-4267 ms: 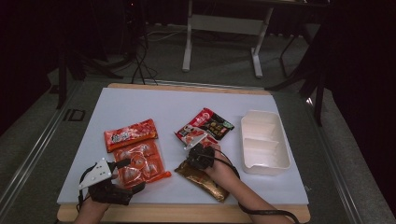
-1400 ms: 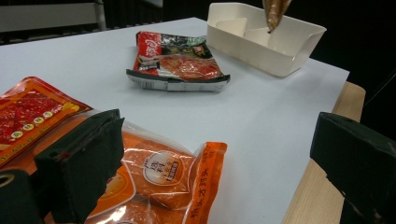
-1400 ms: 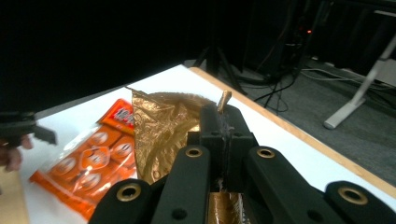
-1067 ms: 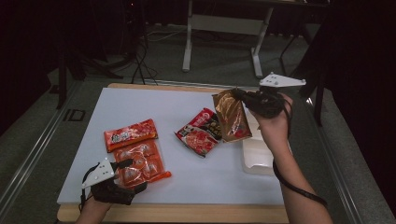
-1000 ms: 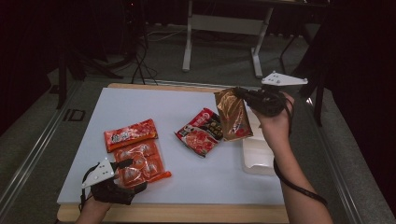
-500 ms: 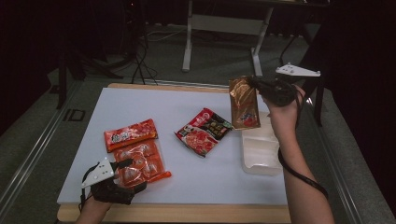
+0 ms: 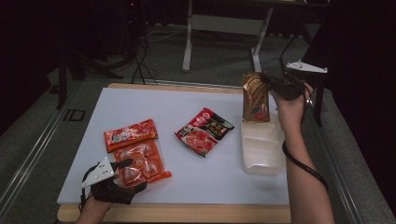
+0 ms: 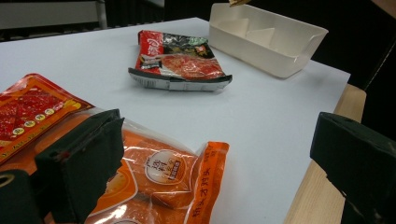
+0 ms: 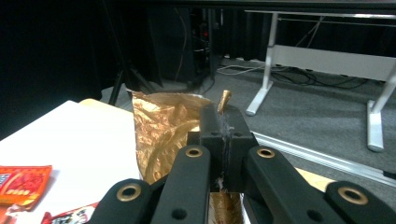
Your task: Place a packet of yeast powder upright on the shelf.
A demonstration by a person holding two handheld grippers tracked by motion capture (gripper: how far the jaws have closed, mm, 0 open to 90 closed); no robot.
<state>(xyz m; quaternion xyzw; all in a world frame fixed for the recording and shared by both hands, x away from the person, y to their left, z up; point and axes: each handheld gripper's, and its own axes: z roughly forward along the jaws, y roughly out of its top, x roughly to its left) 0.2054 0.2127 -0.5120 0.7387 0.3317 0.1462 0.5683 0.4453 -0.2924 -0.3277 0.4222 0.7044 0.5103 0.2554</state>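
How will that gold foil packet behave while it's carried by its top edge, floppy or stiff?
Probably floppy: the gold packet hangs straight down from the right gripper, which pinches just its top edge. Its crinkled foil suggests a slick surface that could slip. It seems light, since that small pinch holds it above the white tray.

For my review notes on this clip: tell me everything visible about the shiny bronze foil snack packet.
The shiny bronze foil snack packet is a crinkled, metallic pouch with a red and dark print low on its face. It hangs upright in the air, pinched at its top edge by the shut right gripper, above the far end of the white plastic compartment tray. Nothing else touches it.
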